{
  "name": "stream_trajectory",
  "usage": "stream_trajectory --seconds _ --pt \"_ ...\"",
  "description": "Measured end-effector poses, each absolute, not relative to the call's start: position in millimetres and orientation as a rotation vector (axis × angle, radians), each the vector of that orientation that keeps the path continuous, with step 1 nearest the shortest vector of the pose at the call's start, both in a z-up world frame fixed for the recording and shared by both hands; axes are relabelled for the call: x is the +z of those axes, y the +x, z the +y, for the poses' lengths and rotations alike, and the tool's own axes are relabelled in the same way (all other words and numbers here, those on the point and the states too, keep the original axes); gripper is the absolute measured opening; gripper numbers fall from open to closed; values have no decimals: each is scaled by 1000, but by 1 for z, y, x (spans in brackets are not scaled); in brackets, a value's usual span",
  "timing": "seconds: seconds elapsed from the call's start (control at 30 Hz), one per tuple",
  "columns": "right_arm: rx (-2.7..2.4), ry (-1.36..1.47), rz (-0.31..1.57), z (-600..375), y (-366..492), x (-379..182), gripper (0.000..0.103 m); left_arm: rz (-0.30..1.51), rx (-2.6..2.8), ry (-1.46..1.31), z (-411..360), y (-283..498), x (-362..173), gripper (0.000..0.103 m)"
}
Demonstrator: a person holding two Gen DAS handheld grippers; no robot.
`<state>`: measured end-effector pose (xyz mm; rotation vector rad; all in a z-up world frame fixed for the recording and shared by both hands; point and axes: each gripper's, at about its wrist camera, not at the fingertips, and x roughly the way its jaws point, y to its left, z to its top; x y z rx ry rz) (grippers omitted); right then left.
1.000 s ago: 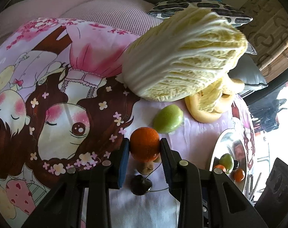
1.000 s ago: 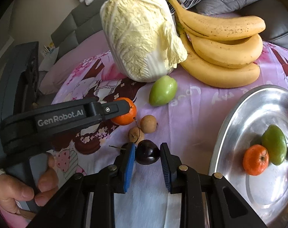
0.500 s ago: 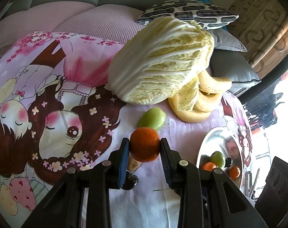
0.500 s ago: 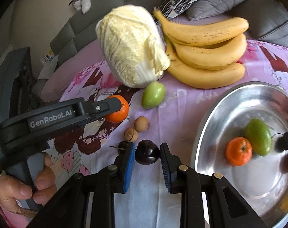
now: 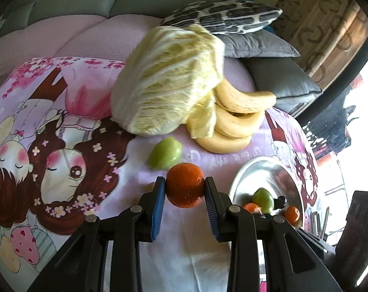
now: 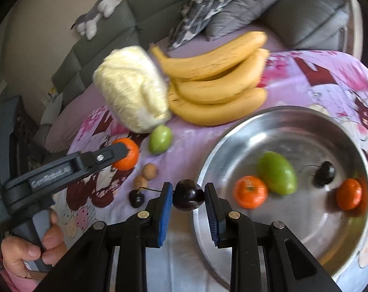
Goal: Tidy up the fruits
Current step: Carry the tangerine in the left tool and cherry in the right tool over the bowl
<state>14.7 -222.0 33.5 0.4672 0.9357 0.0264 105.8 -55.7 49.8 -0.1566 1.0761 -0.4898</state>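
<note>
Lettering on left tool (image 6: 125, 154) blurred; it grips orange (image 5: 185, 185); right tool (image 6: 188, 196) grips plum (image 6: 187, 194).

Bright daylight blows out the right edge; motion blur, fisheye bending, dark corners.

Orange tangerine (image 5: 185, 185), dark purple cherry (image 6: 188, 195), silver tray (image 6: 293, 126).

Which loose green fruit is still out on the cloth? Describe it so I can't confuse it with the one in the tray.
Start at the big napa cabbage lying beside the banana bunch. Just below the cabbage's base, on the pink cartoon cloth, sits a small green fruit. Unlike the longer green one inside the metal tray, it is rounder and lies alone.
</note>
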Motion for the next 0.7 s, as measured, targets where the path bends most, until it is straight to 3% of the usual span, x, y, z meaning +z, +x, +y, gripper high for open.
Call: stream_trajectory --seconds 0.7 --pt "-287 593 898 -338 -30 29 29 1124 -701 76 -162 48 38 34"
